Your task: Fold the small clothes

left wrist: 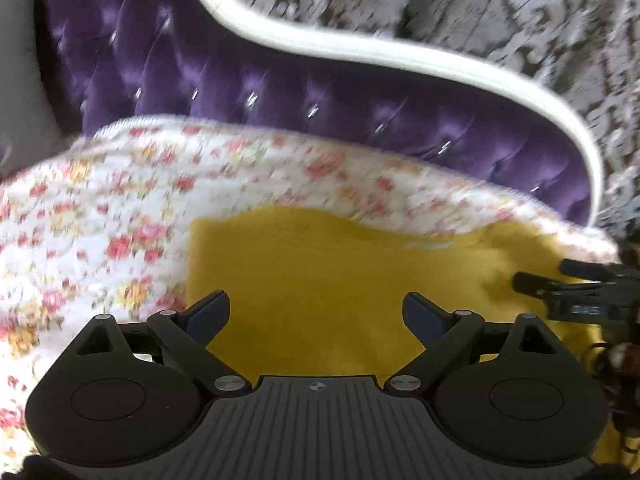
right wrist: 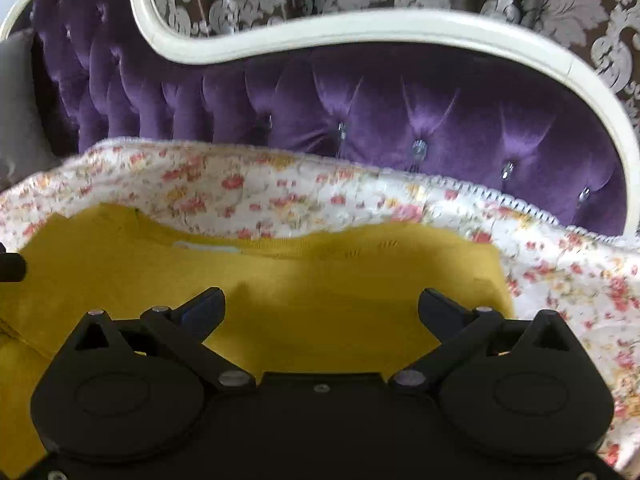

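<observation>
The yellow garment [right wrist: 304, 280] lies flat on a floral cover [right wrist: 280, 188] spread over a purple tufted sofa [right wrist: 360, 112], whose white frame [right wrist: 360, 28] curves behind it. In the right wrist view the garment fills the middle and runs off toward 9 o'clock; its straight side edge stands at about 3 o'clock, and a pale label [right wrist: 208, 247] near the neckline sits toward 11 o'clock.

The right gripper [right wrist: 320, 304] hangs over the cloth with its fingers [right wrist: 204, 308] spread wide and nothing between them. The left gripper [left wrist: 316, 312] is likewise wide apart and empty above the garment, the right one showing at its 3 o'clock.

The garment looks like a soft, light knit: limp, likely to sag and wrinkle when lifted, not fragile, and not slippery against the textured cover. A pinch on one layer at an edge or corner should hold best, probably the side edge or the shoulder beside the neckline, with the two grippers taking matching points so the fold falls even. Grabbing the floral cover along with it is the risk.
</observation>
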